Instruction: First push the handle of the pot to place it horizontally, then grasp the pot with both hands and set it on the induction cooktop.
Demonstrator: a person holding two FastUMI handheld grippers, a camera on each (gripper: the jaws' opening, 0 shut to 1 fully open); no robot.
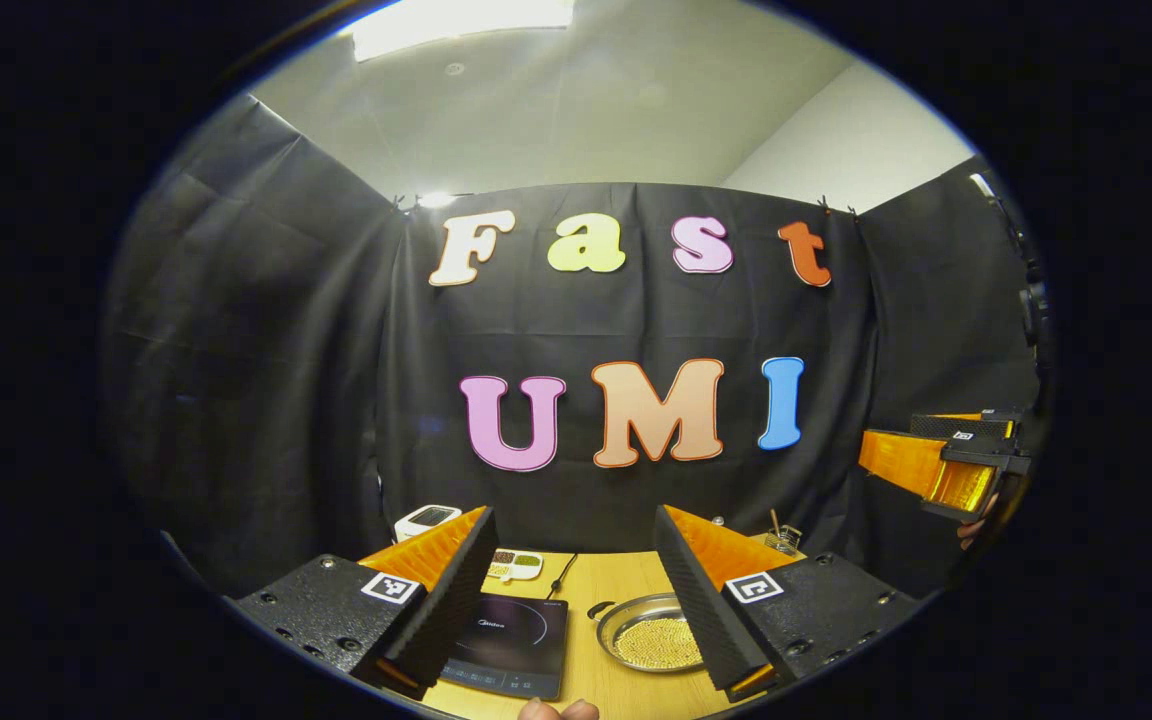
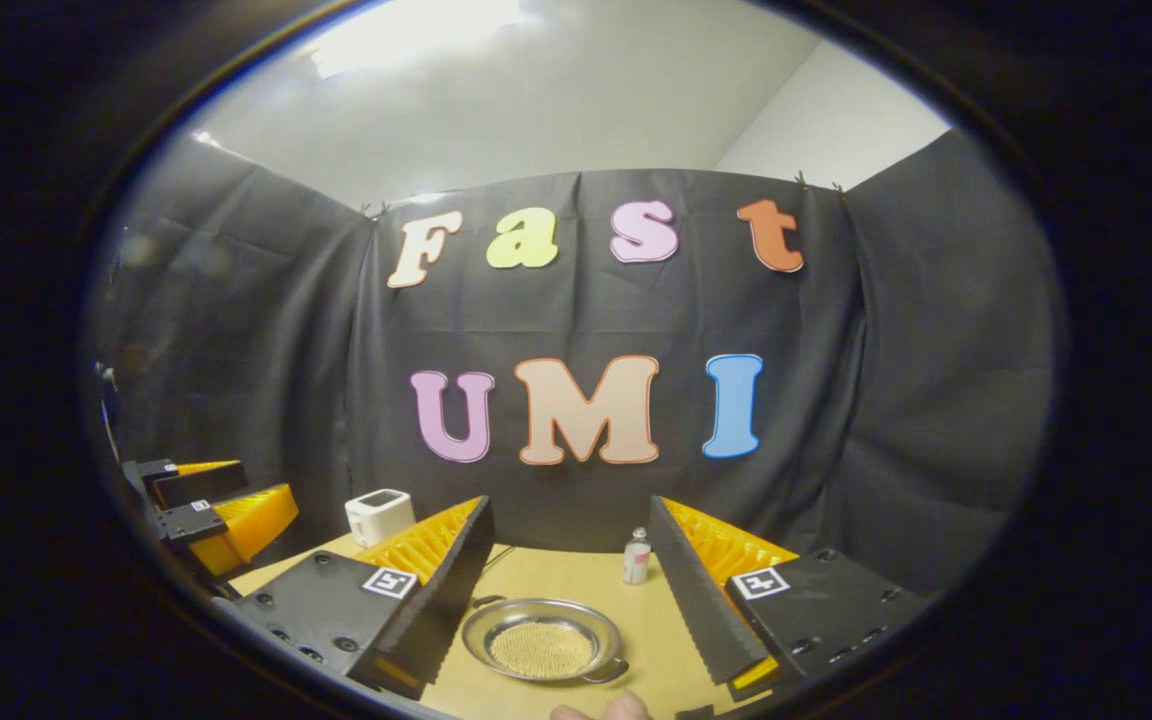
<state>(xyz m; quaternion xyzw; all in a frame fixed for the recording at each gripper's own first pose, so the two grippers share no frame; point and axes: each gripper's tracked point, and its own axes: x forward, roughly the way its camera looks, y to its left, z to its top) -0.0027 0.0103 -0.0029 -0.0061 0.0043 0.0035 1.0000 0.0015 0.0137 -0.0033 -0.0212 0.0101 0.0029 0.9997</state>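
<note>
With both the left gripper [image 1: 571, 585] and right gripper [image 2: 571, 590] held open above the pot [image 1: 654, 632], beside the induction cooktop [image 1: 511, 645], handle-pushing is judged not yet begun.

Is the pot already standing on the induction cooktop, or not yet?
Not yet. The pot rests on the wooden table, beside the induction cooktop, whose glass top is bare.

Wooden desk [image 1: 626, 585] carries black induction cooktop [image 1: 511, 645] at left, steel pot [image 1: 654, 630] just right of it, apart. Far left: white appliance [image 1: 426, 520], small tray of grains [image 1: 516, 565]. Far right: glass jar [image 1: 784, 538]. Right gripper view: small bottle [image 2: 636, 560] beyond pot [image 2: 542, 640].
</note>
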